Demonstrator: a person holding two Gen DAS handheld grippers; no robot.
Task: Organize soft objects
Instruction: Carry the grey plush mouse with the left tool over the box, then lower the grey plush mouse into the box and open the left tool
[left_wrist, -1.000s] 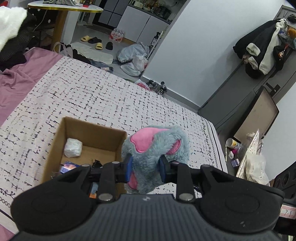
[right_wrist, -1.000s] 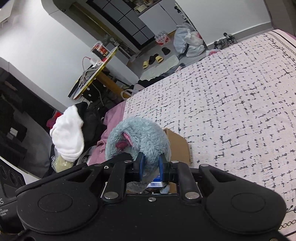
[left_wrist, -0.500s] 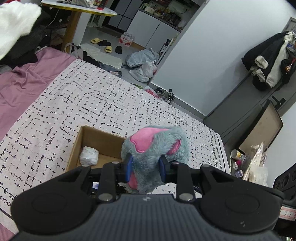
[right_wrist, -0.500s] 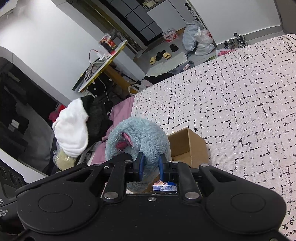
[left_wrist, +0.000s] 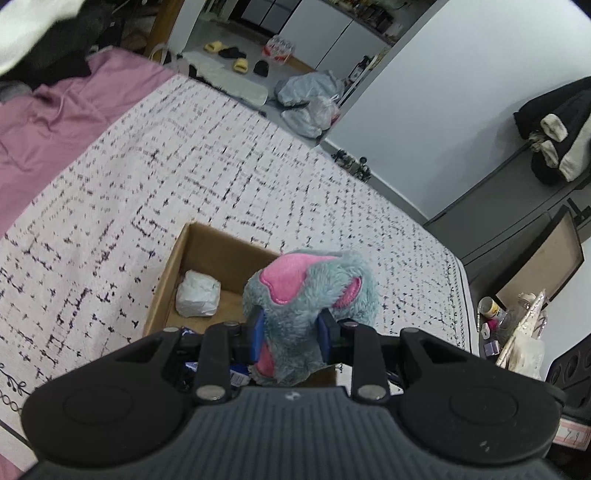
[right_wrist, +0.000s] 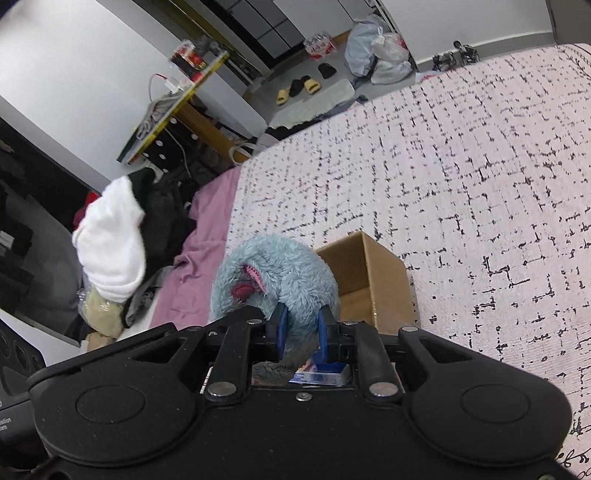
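Both claws are on the same plush toy (left_wrist: 310, 295), a fluffy grey-blue thing with pink patches. The left claw (left_wrist: 290, 334) is clamped on it, blue fingers (left_wrist: 257, 332) pressed into the fur on either side, the toy bulging up just ahead of the tips. The right claw (right_wrist: 300, 332) pinches it too, narrow, fur squeezed between its pads, with the toy's rounded body swelling ahead and to the left of it. Right below and ahead of both claws sits an open cardboard box (left_wrist: 173, 266) on the bed (left_wrist: 221, 162), and the toy is held over its near end. Inside the box, ahead-left of the left claw, lies a white wrapped bundle (left_wrist: 197, 297); a blue packet (right_wrist: 328, 373) peeks out just under the right claw
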